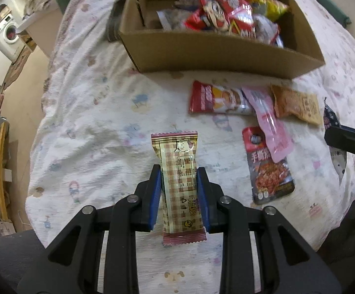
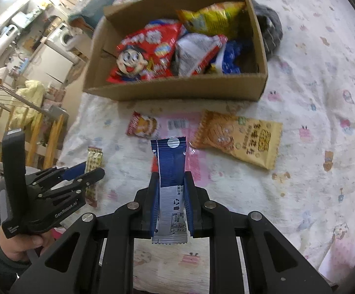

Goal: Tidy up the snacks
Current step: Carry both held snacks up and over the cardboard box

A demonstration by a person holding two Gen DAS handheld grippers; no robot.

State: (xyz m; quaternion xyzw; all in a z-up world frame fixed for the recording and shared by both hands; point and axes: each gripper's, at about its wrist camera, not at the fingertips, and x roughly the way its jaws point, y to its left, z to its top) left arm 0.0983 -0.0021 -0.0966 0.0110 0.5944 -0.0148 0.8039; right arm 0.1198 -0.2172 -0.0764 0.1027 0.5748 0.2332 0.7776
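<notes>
My left gripper [image 1: 178, 172] is shut on a tan plaid snack bar [image 1: 178, 171], held lengthwise above the bedsheet; in the right wrist view that left gripper [image 2: 93, 170] and its plaid bar [image 2: 93, 161] show at the left. The right gripper [image 2: 171, 177] is shut on a blue and white snack bar [image 2: 171, 169]. A cardboard box [image 1: 214, 54] holding several snack bags lies ahead of both; the box [image 2: 177, 90] shows red, yellow and blue packs. The right gripper's fingers [image 1: 349, 142] enter the left wrist view at the right edge.
On the sheet before the box lie a red packet [image 1: 214, 98], a pink packet [image 1: 270, 122], an orange packet [image 1: 297, 105] and a dark red packet [image 1: 268, 169]. A grey cloth [image 2: 269, 30] lies behind the box. The bed edge [image 1: 45, 112] drops off at left.
</notes>
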